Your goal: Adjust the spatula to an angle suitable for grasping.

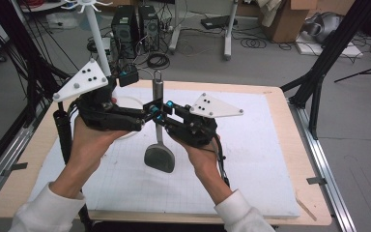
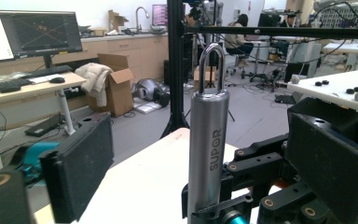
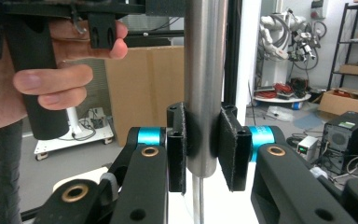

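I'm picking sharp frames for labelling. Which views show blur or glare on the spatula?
Right gripper view: spatula handle sharp, with a bright vertical glare streak; the hand is soft. Left gripper view: handle and its lettering crisp, near pad blurred. High view: evenly lit, slightly soft.

A robotics lab: computer towers [image 1: 134, 29] and cables on the floor, monitors [image 2: 41, 32], robot arms [image 3: 292, 28] on shelves.

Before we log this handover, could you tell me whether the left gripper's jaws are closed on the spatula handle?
No: the left gripper has its jaws wide apart beside the spatula handle, touching neither side.
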Demonstrator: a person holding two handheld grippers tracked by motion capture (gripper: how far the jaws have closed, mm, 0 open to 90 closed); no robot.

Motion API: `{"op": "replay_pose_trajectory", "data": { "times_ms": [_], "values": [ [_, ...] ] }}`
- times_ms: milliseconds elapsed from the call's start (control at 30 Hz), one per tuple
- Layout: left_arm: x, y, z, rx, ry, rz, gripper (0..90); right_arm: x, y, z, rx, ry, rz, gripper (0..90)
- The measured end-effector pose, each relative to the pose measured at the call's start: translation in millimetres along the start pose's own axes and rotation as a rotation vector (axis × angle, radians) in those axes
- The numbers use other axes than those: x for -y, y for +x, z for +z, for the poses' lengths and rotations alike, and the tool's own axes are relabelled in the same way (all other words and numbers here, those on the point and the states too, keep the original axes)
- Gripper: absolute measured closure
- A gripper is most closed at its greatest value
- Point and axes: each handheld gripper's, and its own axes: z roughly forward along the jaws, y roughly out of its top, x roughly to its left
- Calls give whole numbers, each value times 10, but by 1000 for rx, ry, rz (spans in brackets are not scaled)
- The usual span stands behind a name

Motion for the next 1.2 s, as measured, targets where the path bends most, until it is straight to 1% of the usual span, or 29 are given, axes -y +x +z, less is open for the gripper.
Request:
{"op": "replay_pose_trajectory", "data": {
  "times_ms": [33, 67, 133, 233, 267, 300, 333, 400, 467, 533, 633, 700, 867, 967, 1000, 1033, 1067, 1133, 1167, 1200],
  "values": [
    [0, 0, 2, 6, 1, 0, 122, -1, 5, 7, 3, -1, 3, 754],
    [2, -1, 4, 18, 2, 3, 122, -1, 5, 7, 3, -1, 3, 754],
    [4, -11, 10, 10, 8, 9, 145, -5, 11, 24, 8, 0, 3, 754],
    [9, -15, 5, 12, 2, 10, 258, -9, 30, 48, 12, -3, -2, 754],
    [10, -18, 5, 15, -1, 10, 283, -10, 37, 52, 10, 0, -2, 754],
    [10, -23, 6, 17, 4, 13, 283, -10, 37, 52, 10, 0, -2, 754],
    [11, -28, 9, 12, 9, 15, 314, -12, 46, 61, 11, -1, 0, 754],
    [13, -35, 9, -2, 10, 20, 324, -13, 48, 64, 11, -4, -1, 754],
    [13, -33, 5, -12, 10, 16, 384, -17, 56, 69, 9, -4, 4, 754],
    [11, -30, 1, -17, 4, 12, 425, -23, 61, 74, 16, -9, -1, 754],
    [13, -27, 8, -13, 6, 13, 445, -25, 61, 76, 18, -8, -3, 754],
    [20, -27, 18, -8, 19, 9, 462, -27, 60, 76, 15, -6, -1, 754],
    [23, -21, 29, -30, 20, 1, 481, -29, 67, 76, 14, -5, -3, 754],
    [24, -12, 39, -25, 19, -6, 522, -29, 73, 77, 14, -4, 2, 754],
    [26, -11, 44, -25, 17, -7, 533, -28, 69, 82, 14, -8, -9, 754],
    [27, -8, 46, -23, 16, -8, 540, -27, 74, 84, 11, -4, -6, 754],
    [27, -5, 48, -20, 16, -4, 578, -24, 86, 91, 3, -1, -5, 754],
    [26, 0, 48, -20, 16, -9, 592, -22, 90, 92, 2, 0, -5, 754],
    [26, -1, 48, -18, 17, -9, 622, -20, 98, 97, 1, 2, 1, 754],
    [28, -2, 46, -19, 17, -8, 650, -19, 97, 105, 4, -1, -6, 754]
  ]
}}
